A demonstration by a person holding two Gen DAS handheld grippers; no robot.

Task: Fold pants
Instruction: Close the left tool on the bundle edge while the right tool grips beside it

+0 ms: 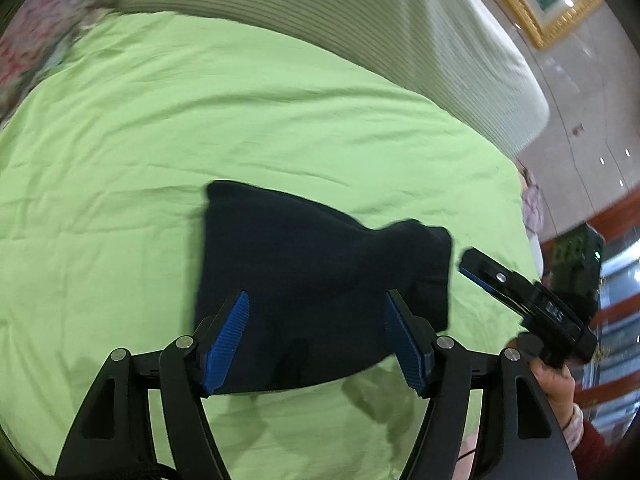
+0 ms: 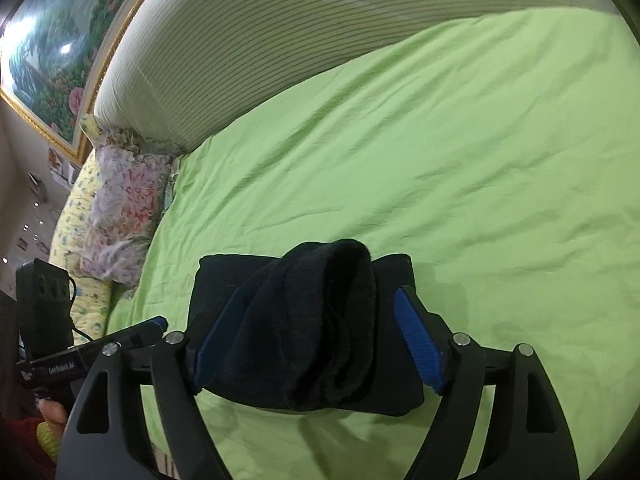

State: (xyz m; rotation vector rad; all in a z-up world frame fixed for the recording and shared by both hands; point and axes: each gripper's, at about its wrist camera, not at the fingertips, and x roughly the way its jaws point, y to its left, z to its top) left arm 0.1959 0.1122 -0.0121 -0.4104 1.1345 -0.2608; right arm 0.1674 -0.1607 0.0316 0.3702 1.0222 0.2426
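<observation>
On the green bedsheet (image 1: 160, 120), folded black pants (image 1: 304, 280) lie beneath both wide-open, empty grippers (image 1: 316, 344) (image 2: 320, 344); a lifting pad could snag the raised top fold.

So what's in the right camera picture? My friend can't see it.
Dark folded pants lie on a light green bedsheet, between the open right gripper. A striped headboard and flowery pillows sit behind.

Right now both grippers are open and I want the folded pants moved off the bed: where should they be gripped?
Probably the raised rolled hump on the black pants, from above with the right gripper astride it: it stands above the green sheet, while the flat edges hug it.
</observation>
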